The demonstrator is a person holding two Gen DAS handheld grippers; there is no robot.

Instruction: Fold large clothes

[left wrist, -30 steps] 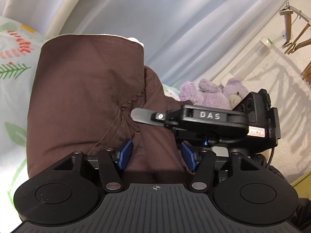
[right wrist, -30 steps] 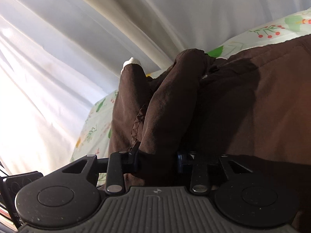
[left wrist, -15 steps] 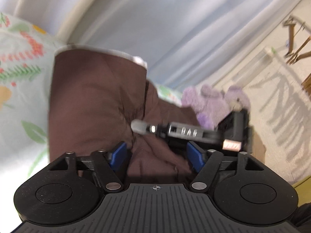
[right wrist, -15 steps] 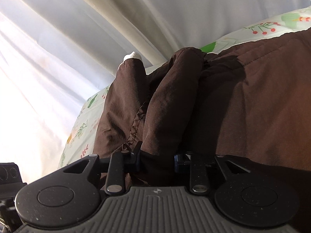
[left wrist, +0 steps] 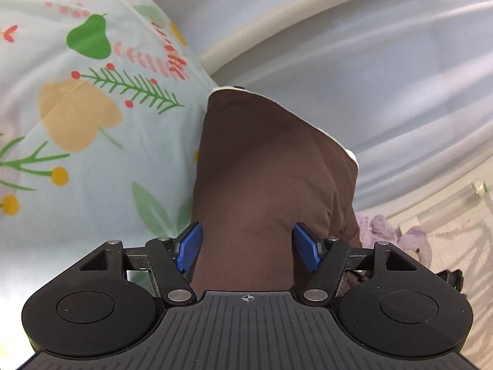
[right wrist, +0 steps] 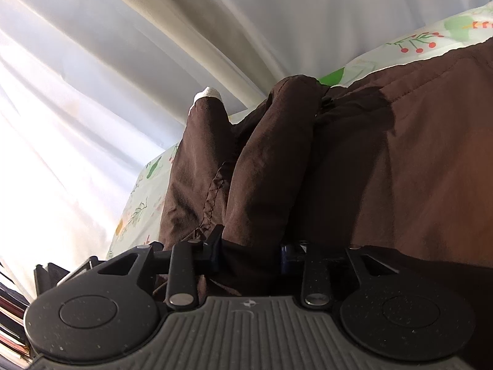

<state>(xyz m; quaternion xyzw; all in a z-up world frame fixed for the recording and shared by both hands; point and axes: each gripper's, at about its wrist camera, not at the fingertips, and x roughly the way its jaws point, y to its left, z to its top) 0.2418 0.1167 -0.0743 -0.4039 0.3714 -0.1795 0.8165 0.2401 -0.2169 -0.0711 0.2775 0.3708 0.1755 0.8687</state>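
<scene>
A large dark brown garment with a pale lining edge lies on a floral bedsheet. In the left wrist view my left gripper has its blue pads spread wide apart with brown cloth lying between them; the jaws look open. In the right wrist view the garment is bunched into thick folds, and my right gripper is shut on a thick fold of it, its fingertips buried in the cloth.
Pale curtains hang behind the bed in both views. A purple plush toy sits on the light floor at the right of the left wrist view. Stacked books show at the lower left of the right wrist view.
My left gripper has swung left and down toward the bedsheet; the right gripper has dropped out of its view. The right gripper keeps its hold on the fold, barely moving.
</scene>
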